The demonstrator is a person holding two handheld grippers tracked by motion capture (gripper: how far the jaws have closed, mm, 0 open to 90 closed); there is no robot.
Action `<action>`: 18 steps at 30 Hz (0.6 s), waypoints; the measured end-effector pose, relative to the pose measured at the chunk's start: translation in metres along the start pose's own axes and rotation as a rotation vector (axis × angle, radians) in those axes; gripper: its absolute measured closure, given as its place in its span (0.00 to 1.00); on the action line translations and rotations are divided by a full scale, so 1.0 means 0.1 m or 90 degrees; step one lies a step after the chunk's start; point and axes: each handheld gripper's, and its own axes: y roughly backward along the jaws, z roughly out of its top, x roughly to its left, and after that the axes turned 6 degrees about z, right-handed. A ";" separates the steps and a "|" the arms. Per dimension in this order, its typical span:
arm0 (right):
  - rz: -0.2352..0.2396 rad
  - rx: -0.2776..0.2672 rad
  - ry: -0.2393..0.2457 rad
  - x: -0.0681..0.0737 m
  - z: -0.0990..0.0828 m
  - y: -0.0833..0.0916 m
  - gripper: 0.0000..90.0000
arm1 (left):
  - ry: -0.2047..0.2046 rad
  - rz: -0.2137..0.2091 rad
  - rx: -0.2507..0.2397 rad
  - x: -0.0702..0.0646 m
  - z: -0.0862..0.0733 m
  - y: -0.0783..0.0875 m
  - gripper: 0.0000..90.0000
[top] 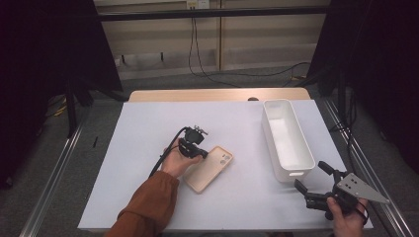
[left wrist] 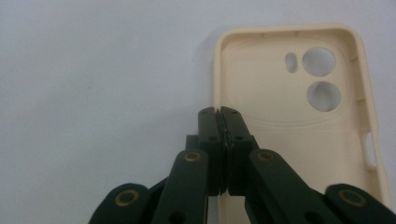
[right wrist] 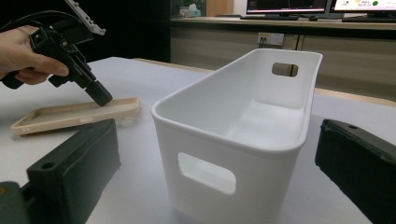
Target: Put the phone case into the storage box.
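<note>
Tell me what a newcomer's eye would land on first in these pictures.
Probably the beige phone case lying open side up near the middle of the white table, with the left tool shut on its side wall. Next, the empty white bin standing toward the table's right side. The right tool is held open at the near right corner, pointing at the bin.

Phone case (top: pixel 208 168) flat mid-worktop (top: pixel 148 128), left tool (top: pixel 196 146) on its left edge; bin (top: pixel 287 138) to the right; right tool (top: pixel 316 181) just before bin.
</note>
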 end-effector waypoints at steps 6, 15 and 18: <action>0.000 0.000 0.000 0.00 0.00 0.00 0.00 | -0.004 0.012 -0.018 0.00 0.00 0.04 0.99; -0.001 0.000 -0.001 0.00 0.00 0.00 0.00 | 0.016 0.021 -0.050 0.02 -0.01 0.10 0.99; -0.001 0.000 0.001 0.00 0.00 0.00 0.00 | 0.019 0.018 -0.060 0.03 -0.01 0.11 0.99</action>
